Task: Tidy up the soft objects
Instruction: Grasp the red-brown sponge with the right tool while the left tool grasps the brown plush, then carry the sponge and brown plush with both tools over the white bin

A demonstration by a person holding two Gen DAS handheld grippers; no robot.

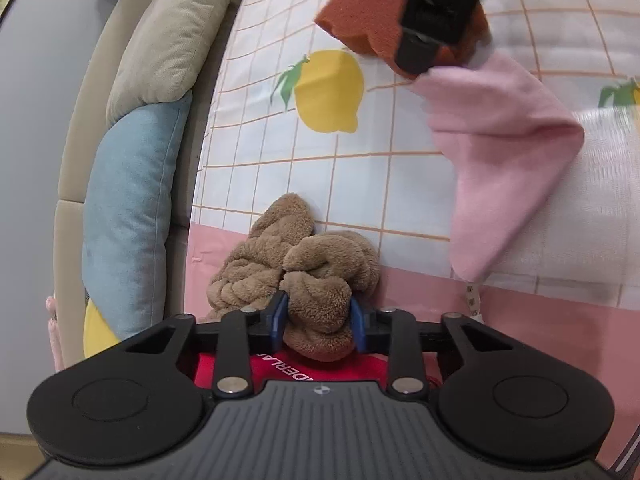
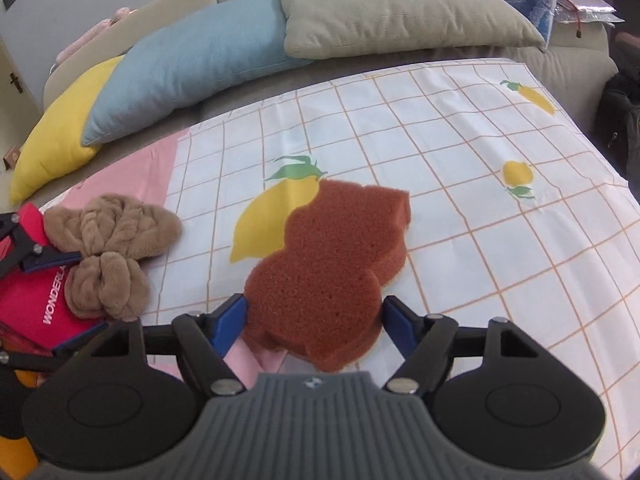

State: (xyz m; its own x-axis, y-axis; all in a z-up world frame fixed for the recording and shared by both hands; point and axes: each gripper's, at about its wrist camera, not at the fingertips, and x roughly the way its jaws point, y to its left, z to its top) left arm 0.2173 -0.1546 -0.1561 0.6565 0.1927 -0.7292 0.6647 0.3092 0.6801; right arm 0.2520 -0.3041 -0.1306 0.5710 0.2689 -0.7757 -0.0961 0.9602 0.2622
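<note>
Right, the left gripper [image 1: 319, 316] is clamping the brown plush towel [image 1: 308, 276], a thick fold of it bunching between the blue jaws while the rest is spilling forward onto the lemon-print sheet [image 1: 320, 184]. Underneath, a red bag [image 2: 28, 300] is peeking out. Over on the other side, the right gripper [image 2: 314, 320] is squeezing the rust-coloured sponge [image 2: 332, 256], its near lobe sitting squarely between the jaws and the far end stretching out over a printed lemon [image 2: 268, 220]. From the left wrist view, a pink cloth [image 1: 500, 152] is dangling beneath that sponge. Blue [image 2: 192, 60], yellow [image 2: 56, 140] and beige [image 2: 400, 12] cushions are lining the sofa behind.
</note>
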